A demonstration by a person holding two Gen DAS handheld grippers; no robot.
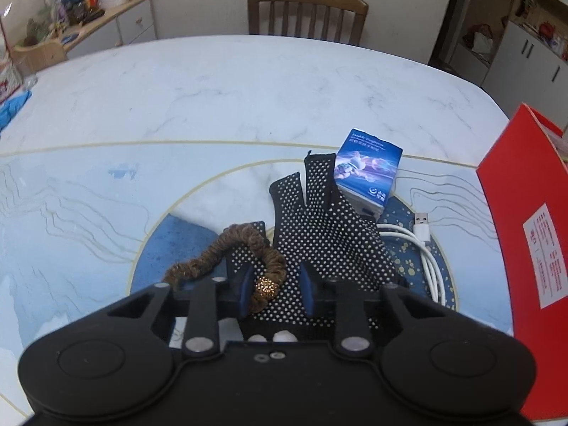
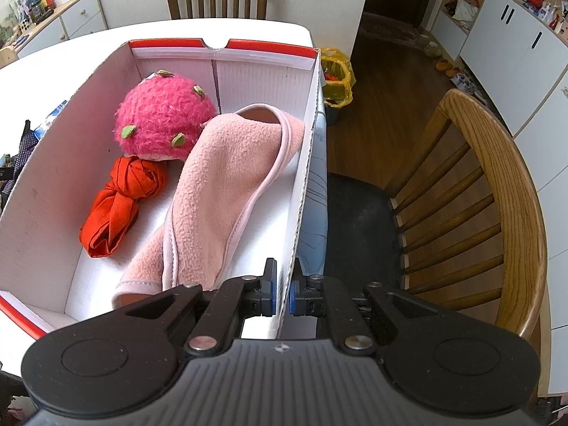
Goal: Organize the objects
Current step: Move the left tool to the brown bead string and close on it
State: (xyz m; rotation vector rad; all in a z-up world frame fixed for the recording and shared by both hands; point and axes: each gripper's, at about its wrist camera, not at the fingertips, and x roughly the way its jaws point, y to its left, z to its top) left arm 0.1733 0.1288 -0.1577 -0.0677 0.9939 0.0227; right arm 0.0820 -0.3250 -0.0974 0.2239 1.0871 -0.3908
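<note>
My left gripper [image 1: 277, 287] is down on a black dotted glove [image 1: 319, 227] on the table mat. A brown scrunchie [image 1: 213, 255] with a gold bead lies across the glove, its beaded end against the left pad. The right pad stands apart from it, so the jaws are open a little. A blue tissue pack [image 1: 367, 170] rests on the glove's fingers, and a white USB cable [image 1: 422, 241] lies to the right. My right gripper [image 2: 283, 293] is shut on the right wall of the red-and-white box [image 2: 305, 163]. Inside lie a pink plush [image 2: 163, 117], a red cloth [image 2: 117, 206] and a pink fleece [image 2: 220, 184].
The box's red outer side [image 1: 514, 213] rises at the right of the left wrist view. A wooden chair [image 1: 307, 9] stands at the table's far side, another [image 2: 497, 213] beside the box's right. A blue cloth [image 1: 10, 110] lies at the table's left edge.
</note>
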